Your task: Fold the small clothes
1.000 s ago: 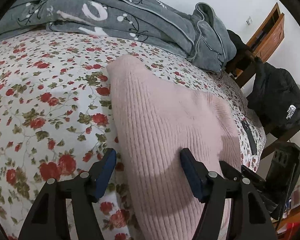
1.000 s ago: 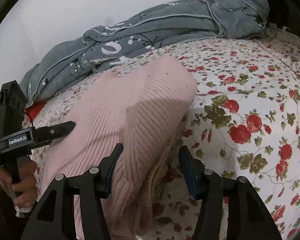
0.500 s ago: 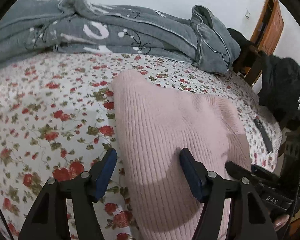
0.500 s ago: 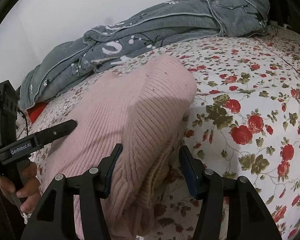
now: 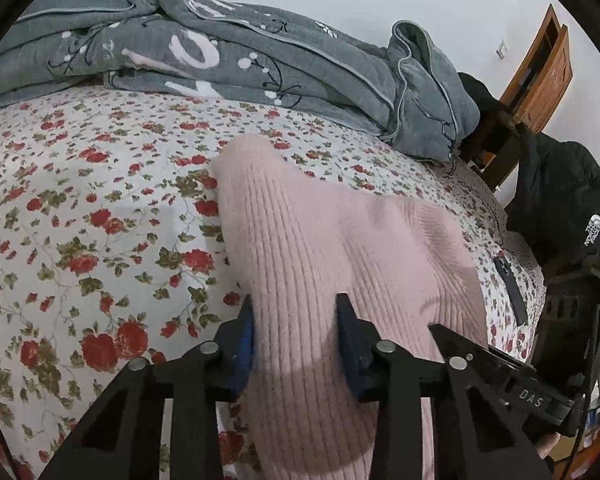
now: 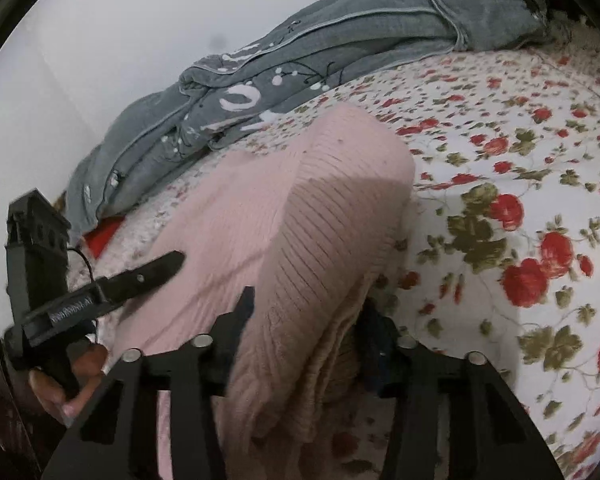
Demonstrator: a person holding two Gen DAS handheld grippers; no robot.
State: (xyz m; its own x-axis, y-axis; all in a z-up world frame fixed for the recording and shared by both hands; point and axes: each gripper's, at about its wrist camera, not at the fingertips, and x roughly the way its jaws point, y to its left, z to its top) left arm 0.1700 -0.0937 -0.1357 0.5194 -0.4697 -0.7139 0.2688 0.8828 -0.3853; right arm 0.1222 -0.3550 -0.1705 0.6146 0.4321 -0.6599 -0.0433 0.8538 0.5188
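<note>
crowding bed (image 5: 80, 208), grey blanket (image 5: 260, 68), black jacket (image 5: 560, 200)

Ribbed pink knit sweater (image 5: 340, 248); matt floral cotton sheet (image 5: 80, 200); fleecy blanket (image 5: 260, 68).

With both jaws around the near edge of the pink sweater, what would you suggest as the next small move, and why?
Probably finish closing, then lift the near edge toward the grey blanket. Both the left gripper and right gripper are closing with the pink sweater between their jaws, which lies flat on the floral bedsheet.

Pink ribbed sweater (image 5: 340, 248), red-flowered white sheet (image 5: 80, 208)
</note>
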